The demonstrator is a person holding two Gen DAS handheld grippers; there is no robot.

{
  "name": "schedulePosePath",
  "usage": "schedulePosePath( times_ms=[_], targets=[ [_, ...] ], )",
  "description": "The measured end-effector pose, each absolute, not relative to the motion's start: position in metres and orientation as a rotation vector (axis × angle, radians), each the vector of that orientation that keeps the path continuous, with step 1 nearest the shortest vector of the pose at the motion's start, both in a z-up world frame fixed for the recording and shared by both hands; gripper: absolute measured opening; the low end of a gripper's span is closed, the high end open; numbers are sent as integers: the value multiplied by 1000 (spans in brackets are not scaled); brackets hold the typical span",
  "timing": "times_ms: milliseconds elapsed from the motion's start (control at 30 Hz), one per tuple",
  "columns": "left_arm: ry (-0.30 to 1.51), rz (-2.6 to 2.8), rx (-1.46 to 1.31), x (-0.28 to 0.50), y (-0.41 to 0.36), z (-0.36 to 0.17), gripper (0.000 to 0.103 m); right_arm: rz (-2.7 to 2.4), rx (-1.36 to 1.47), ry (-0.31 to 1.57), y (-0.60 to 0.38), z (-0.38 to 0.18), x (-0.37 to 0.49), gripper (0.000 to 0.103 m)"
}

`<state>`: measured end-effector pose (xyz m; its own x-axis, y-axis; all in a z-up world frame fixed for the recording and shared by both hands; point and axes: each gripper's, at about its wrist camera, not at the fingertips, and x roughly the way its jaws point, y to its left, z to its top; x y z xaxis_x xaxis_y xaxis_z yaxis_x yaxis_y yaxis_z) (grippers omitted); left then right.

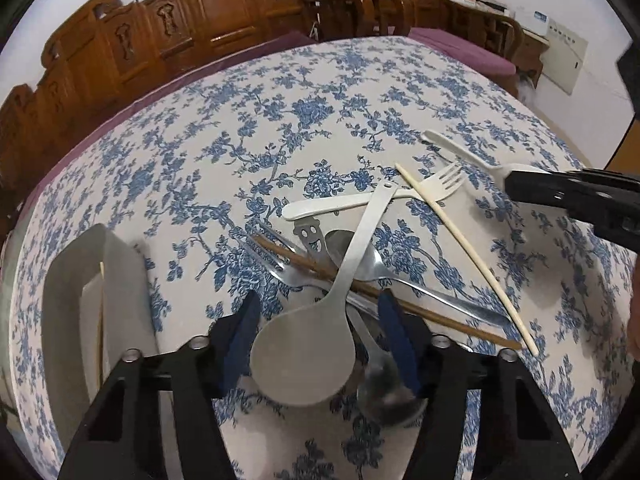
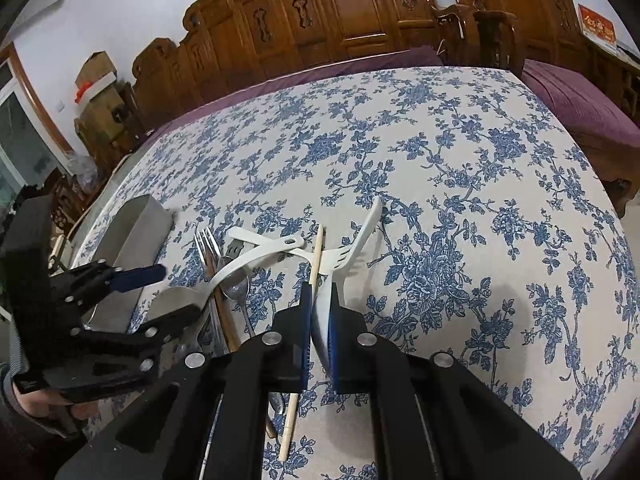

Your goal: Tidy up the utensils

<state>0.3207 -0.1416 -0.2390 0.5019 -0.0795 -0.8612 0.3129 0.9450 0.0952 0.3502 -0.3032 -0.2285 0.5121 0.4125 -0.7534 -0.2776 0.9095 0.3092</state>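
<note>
A blue-flowered tablecloth (image 1: 280, 120) is covering the table. Left of the utensil pile (image 1: 360, 256), a gray holder (image 1: 68, 280) is standing. The left gripper (image 1: 320, 320) is hovering wide open around the pale rice paddle (image 1: 308, 356). Right of the pile, the right gripper (image 2: 320, 320) is clamping a white spoon (image 2: 360, 236), with bare cloth lying beyond.

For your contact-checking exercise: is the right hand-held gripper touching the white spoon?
Touching. The right wrist view shows the right hand-held gripper with its blue pads pressed on both sides of the white spoon, no gap visible.
</note>
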Motion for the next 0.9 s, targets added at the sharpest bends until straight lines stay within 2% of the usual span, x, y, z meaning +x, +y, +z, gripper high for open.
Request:
schedulePosePath(
  times_ms=[400,667,733,767,800,900],
  targets=[
    [1021,-271,267,332,-154,-247,30,413,161,950,-305,-230,351,8],
    [1015,-288,263,337,-156,-249,24,416,152,953,-301,-231,351,8],
    [1010,-283,256,337,-155,-249,19,416,152,954,-301,-231,351,8],
    [1006,-284,250,337,-154,-248,9,416,154,956,-301,-232,351,8],
    [1014,-291,239,337,-153,-247,6,411,153,962,-300,-233,352,8],
    [1016,-291,232,334,-150,-244,5,413,157,968,-299,-235,353,8]
  ],
)
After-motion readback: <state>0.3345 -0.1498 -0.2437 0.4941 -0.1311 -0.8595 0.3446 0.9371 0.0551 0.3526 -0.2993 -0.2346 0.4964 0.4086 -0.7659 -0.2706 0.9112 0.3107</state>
